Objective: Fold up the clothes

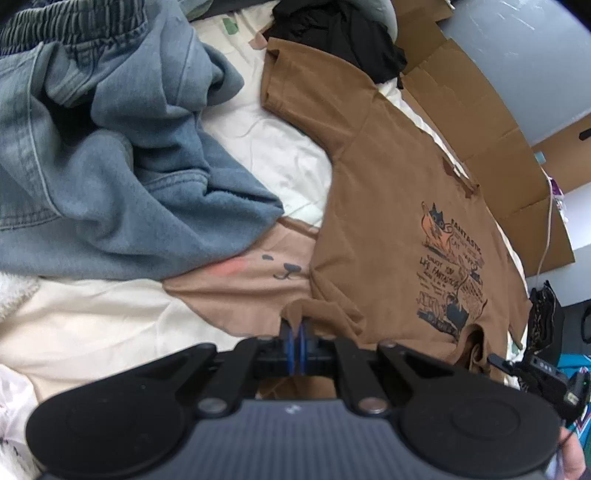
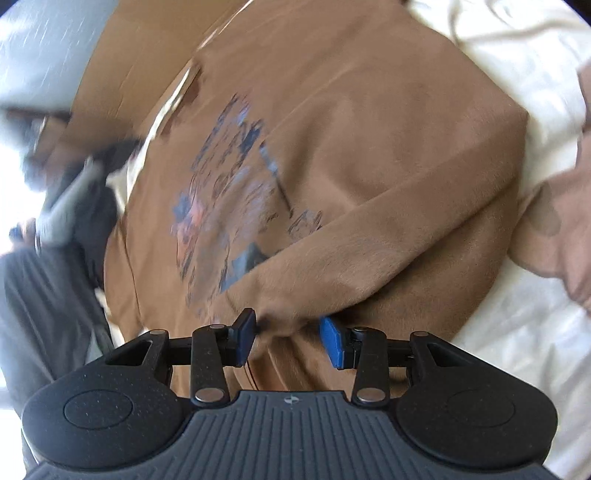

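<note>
The brown printed T-shirt (image 1: 399,206) is barely folded: left tongs (image 1: 296,341) clamp its hem, right tongs (image 2: 287,341) stand apart around a fold, and the jeans (image 1: 92,122) at upper left wait.

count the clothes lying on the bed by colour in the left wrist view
brown: 1, the printed t-shirt
blue: 2, the sweatshirt and the jeans
black: 1, the garment at the far end
total: 4
</note>
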A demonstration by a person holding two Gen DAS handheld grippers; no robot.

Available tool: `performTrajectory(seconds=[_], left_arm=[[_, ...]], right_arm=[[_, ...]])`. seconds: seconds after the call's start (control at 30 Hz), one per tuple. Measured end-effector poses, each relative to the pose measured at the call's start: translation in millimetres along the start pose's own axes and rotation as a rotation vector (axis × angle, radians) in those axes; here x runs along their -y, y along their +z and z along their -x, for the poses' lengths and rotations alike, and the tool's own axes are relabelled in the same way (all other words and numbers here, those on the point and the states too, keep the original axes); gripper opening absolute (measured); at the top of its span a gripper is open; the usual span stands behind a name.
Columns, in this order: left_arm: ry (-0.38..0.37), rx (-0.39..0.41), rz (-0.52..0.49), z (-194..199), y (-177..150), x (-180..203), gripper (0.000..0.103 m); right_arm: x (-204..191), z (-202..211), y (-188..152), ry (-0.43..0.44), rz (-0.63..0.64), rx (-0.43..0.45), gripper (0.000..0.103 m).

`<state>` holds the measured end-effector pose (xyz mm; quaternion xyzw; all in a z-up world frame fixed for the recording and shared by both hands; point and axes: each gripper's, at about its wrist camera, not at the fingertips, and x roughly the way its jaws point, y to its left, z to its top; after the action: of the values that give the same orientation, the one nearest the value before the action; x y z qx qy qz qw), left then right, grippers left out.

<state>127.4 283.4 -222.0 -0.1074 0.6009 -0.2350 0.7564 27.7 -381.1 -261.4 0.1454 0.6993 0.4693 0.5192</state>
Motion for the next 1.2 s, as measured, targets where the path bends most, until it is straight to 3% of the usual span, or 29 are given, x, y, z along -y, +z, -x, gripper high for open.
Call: performTrajectory(seconds=[0.03, 0.1, 0.13, 0.17, 0.5, 0.8, 1.1, 1.2], left_arm=[[0.0, -0.001, -0.002, 0, 0, 0, 0.003], [0.001, -0.001, -0.009, -1, 0, -1, 0.003], [0.002, -0.001, -0.012, -1, 0, -1, 0.003], [0.003, -0.002, -0.013, -1, 0, -1, 0.003], [-0.003, 0.0, -0.034, 6, -1, 1, 0.003], [-0.02, -0.02, -0.077, 26, -13, 13, 0.003], [-0.046, -0.072, -0.117, 45, -31, 31, 0.003], [-0.039, -0.063, -0.123, 52, -32, 31, 0.003]], right_arm=[[3, -1, 1, 0.004, -0.016, 0.014, 0.044], [6, 1, 5, 0.002, -0.03, 0.034, 0.025], [5, 4, 7, 0.001, -0.023, 0.046, 0.005], [3, 8, 10, 0.0, -0.01, 0.058, 0.003], [-24, 80, 35, -0.03, 0.1, 0.106, 0.001], [8, 156, 17, -0.235, 0.127, 0.063, 0.001], [31, 183, 5, -0.402, 0.191, 0.066, 0.0], [34, 185, 4, -0.349, 0.164, 0.081, 0.002]])
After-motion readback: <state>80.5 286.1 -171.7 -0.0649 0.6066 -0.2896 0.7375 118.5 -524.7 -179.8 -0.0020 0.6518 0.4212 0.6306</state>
